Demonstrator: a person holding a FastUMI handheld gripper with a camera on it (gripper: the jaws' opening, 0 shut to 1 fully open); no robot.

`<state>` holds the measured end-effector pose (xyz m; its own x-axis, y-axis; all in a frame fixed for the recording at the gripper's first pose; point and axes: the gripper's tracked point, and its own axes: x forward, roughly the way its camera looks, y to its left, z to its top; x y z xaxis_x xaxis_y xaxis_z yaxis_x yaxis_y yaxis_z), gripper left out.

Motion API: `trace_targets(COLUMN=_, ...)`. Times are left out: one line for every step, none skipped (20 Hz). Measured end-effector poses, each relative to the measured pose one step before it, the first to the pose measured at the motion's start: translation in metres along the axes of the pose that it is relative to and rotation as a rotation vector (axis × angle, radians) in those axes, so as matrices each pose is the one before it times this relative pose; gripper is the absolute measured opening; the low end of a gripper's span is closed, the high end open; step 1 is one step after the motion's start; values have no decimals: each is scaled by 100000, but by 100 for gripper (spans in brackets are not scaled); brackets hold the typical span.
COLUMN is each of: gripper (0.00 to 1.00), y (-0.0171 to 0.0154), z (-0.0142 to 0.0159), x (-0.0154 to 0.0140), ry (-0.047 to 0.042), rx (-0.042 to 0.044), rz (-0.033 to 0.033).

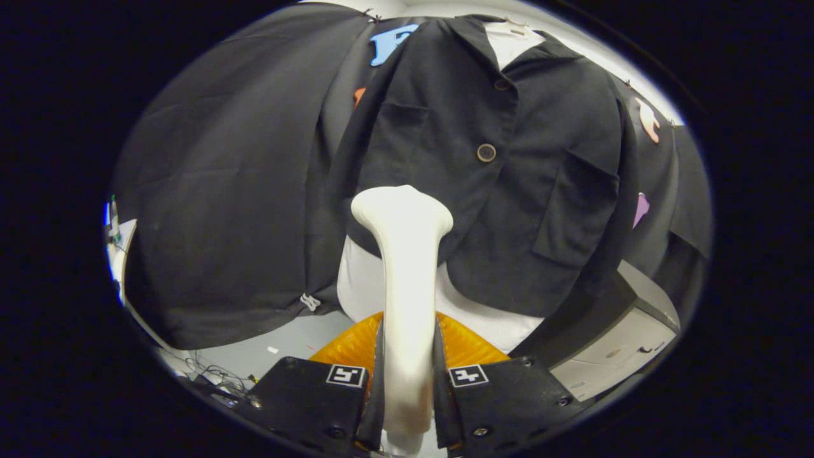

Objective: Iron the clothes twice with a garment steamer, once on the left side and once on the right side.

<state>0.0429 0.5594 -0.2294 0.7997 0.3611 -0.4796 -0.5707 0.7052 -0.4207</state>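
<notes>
Below the jacket's (483,165) lower button, the steamer (407,267) is clenched between the fingers (407,375); if tilted, its head could snag the hem.

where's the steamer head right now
In the gripper view, the garment steamer is clamped between the gripper fingers; its head sits at the black jacket hem, below the middle button.

Grey floor (299,340), orange ribbed base (346,348) on it, cables (213,372) nr wall, white box (613,346) opp. side.
</notes>
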Motion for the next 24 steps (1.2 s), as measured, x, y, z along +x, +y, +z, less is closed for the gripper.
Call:
trace_targets(gripper=34, y=158, z=-603, x=-25, ry=1278, rx=16, rz=-124)
trace_targets(gripper=34, y=244, z=-760, x=-370, ry=1117, rx=-152, rz=-93)
trace_targets(gripper=34, y=202, z=-695, x=-242, ry=1186, rx=-369, rz=-246)
trace_targets(gripper=34, y=276, z=-757, x=-348, ry=1410, rx=-338, rz=-371)
trace_targets(gripper=34, y=172, z=-551, x=-415, ry=1238, rx=66, rz=-308)
trace_targets(gripper=34, y=114, z=-634, x=-324, ry=948, rx=248, rz=-323)
trace_targets(gripper=35, y=-86, z=-596, x=-629, ry=371, rx=393, rz=-509)
trace_targets(gripper=35, y=-176, z=-783, x=-656, ry=165, rx=-40, rz=-733)
trace_targets(gripper=35, y=-321, z=-627, x=-749, ry=377, rx=-460, rz=-900)
trace_targets(gripper=35, y=-434, z=-633, x=-733, ry=535, rx=-150, rz=-1041)
trace_targets(gripper=35, y=-687, z=-742, x=-744, ry=1155, rx=-34, rz=-1438)
trace_targets(gripper=35, y=-1035, z=-1237, x=-597, ry=1264, rx=462, rz=-1474)
trace_targets(gripper=35, y=-1129, z=-892, x=-892, ry=1307, rx=920, rz=-1525)
trace_targets(gripper=35, y=-1430, z=-741, x=-623, ry=928, rx=1401, rz=-1854)
trace_targets(gripper=35, y=-1464, z=-469, x=-633, ry=490, rx=2173, rz=-2276)
trace_targets(gripper=35, y=-1340, z=-272, x=-690, ry=93, rx=1715, rz=-2061)
trace_targets(gripper=34, y=-1762, z=-203, x=-1088, ry=-155, rx=2399, rz=-2379)
trace_targets(gripper=34, y=-2121, z=168, x=-1021, ry=-660, rx=2788, rz=-2464)
trace_targets(gripper=34, y=-1812, z=263, x=-754, ry=-833, rx=2201, rz=-2310)
trace_targets(gripper=34, y=-2420, z=265, x=-846, ry=-1265, rx=2899, rz=-2982)
trace_targets(gripper=34, y=-1995, z=315, x=-792, ry=-1022, rx=2198, rz=-2611)
trace_targets(gripper=34, y=-2388, z=339, x=-912, ry=-914, rx=2552, rz=-2924)
trace_targets(gripper=34, y=-2324, z=264, x=-870, ry=-1156, rx=2353, rz=-3000)
trace_targets(gripper=34, y=-2595, z=362, x=-821, ry=-1459, rx=2091, rz=-3393)
